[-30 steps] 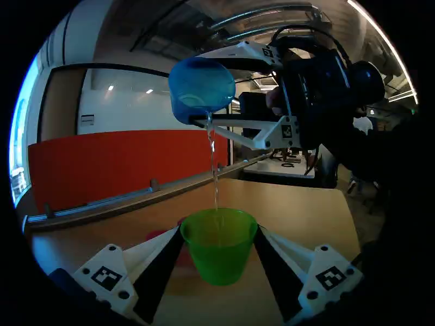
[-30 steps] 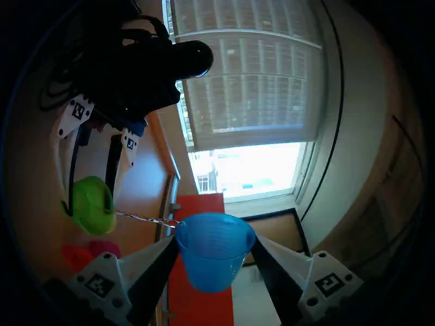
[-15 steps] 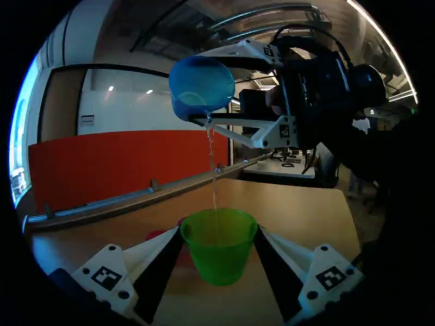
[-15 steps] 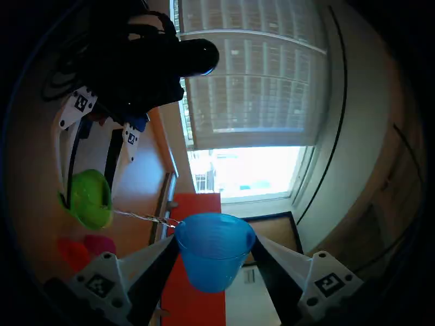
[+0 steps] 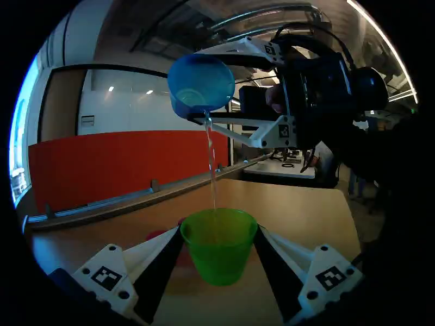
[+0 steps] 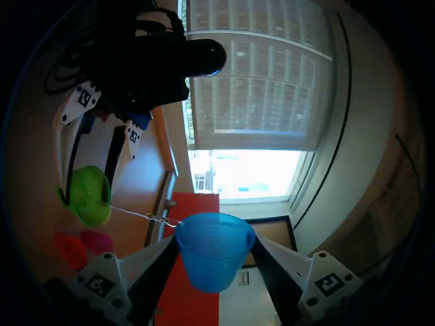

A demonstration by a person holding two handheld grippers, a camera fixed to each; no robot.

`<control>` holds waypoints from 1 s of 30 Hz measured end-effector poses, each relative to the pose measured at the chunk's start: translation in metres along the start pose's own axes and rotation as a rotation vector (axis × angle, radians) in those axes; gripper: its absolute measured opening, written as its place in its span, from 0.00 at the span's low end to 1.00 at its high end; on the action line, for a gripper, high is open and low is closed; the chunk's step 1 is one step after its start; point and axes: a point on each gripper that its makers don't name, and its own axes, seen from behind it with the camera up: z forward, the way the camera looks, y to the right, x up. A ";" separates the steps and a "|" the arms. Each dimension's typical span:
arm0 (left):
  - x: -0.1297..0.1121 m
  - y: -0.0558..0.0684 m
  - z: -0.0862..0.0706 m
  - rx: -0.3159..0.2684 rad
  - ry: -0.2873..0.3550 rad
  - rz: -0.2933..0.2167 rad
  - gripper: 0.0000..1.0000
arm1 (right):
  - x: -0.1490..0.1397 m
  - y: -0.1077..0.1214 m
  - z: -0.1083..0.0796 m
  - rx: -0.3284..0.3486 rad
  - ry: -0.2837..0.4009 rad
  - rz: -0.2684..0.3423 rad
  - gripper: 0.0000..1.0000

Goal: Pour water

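Observation:
In the left gripper view my left gripper is shut on a green cup, held upright above the wooden table. High above it my right gripper holds a blue cup tipped on its side, and a thin stream of water falls from its lip into the green cup. In the right gripper view my right gripper is shut on the blue cup, the stream of water runs to the green cup, and my left gripper holds that cup.
Red and pink cups lie on the table beyond the green cup, seen as a red and pink shape behind my left finger. A metal rail and an orange wall panel bound the table's far side. A bright window lies ahead.
The blue cup has tipped slightly further and risen a little; water keeps streaming into the green cup. My left gripper has held still.

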 end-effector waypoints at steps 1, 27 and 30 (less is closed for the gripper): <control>0.000 -0.001 0.000 0.002 -0.001 0.002 0.88 | 0.000 0.000 0.000 0.000 0.000 -0.003 0.92; 0.001 -0.002 0.000 0.010 0.005 0.004 0.88 | 0.008 0.001 0.003 0.008 -0.001 -0.076 0.92; 0.001 -0.003 0.000 0.011 0.005 0.003 0.88 | 0.008 0.000 0.003 0.010 0.000 -0.079 0.92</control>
